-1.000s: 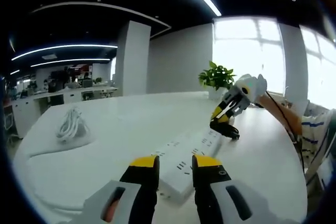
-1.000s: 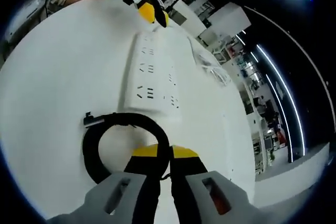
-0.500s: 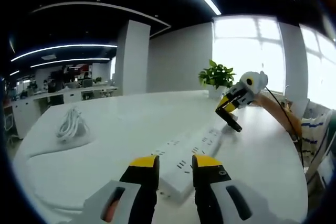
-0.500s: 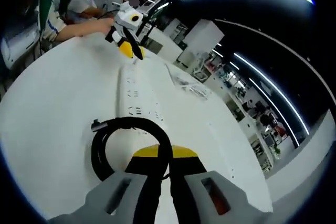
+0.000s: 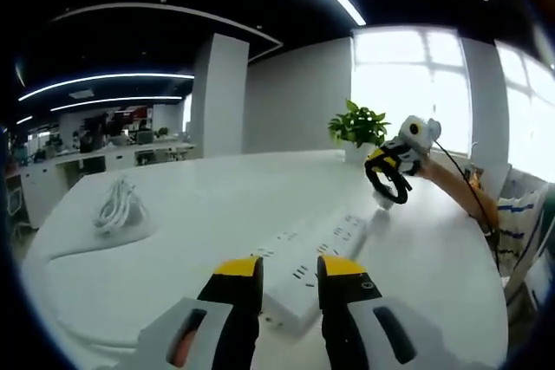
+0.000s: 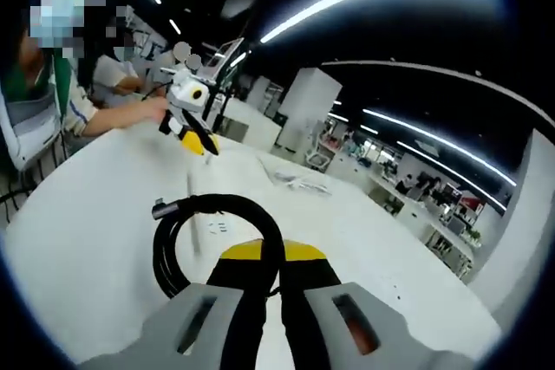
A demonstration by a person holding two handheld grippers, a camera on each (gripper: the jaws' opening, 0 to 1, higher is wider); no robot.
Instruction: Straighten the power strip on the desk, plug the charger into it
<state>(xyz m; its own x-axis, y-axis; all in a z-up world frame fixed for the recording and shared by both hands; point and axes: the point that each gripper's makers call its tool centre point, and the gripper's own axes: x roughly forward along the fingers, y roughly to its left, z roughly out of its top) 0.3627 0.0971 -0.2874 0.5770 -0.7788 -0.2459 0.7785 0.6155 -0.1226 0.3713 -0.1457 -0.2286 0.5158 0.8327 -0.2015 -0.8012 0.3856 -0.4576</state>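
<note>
Gripping the coiled black charger cable (image 6: pixel 204 236) in its clenched jaws, the right claw (image 6: pixel 263 259) holds it lifted above the white tabletop (image 6: pixel 78 240); the left gripper view shows that coil (image 5: pixel 388 181) dangling from the right claw (image 5: pixel 381 162) over the far end of the power strip (image 5: pixel 314 253). The left claw (image 5: pixel 289 268) sits released, jaws straddling the strip's near end without visibly pinching it. The cable looks light and floppy, so a hold at the plug end would likely steer better. The strip appears rigid, smooth plastic, best nudged by its long sides.
</note>
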